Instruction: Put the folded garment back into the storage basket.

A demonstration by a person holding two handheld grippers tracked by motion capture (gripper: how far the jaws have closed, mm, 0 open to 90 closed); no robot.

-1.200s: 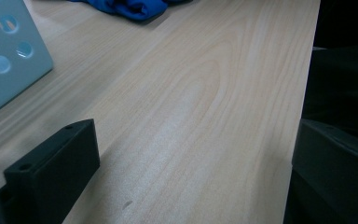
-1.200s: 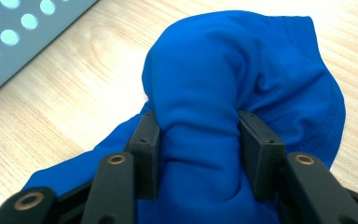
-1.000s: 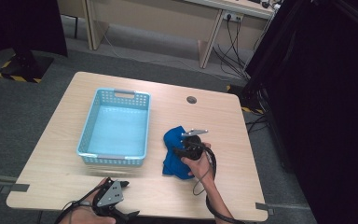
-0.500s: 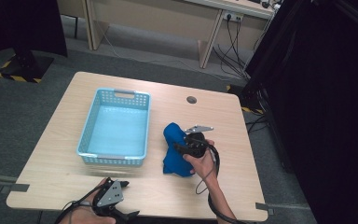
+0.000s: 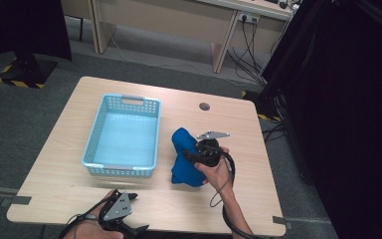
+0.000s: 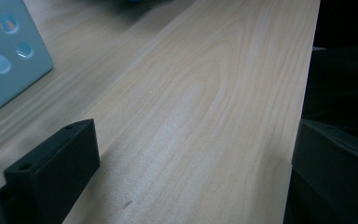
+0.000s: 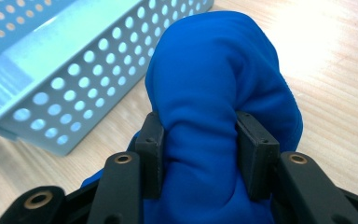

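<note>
A blue cloth [image 5: 183, 162] lies bunched on the wooden table [image 5: 238, 124], just right of the light blue perforated basket [image 5: 92, 144]. My right gripper [image 5: 191, 155] is shut on a thick fold of it. In the right gripper view the cloth [image 7: 214, 84] bulges up between both pads [image 7: 151, 140], with the basket wall [image 7: 74, 93] close on the left. My left gripper [image 5: 137, 213] rests at the table's front edge. In the left gripper view its jaws [image 6: 191, 158] stand wide apart over bare wood, and a basket corner [image 6: 4, 60] shows at the upper left.
The table has a round cable hole [image 5: 204, 106] near its far edge. A dark curtain [image 5: 343, 99] hangs to the right. Desks and cables [image 5: 243, 45] stand behind the table. The basket is empty inside.
My right gripper has risen a little with the blue cloth in it, and the gripped fold now stands higher off the table. The left gripper has stayed put.
</note>
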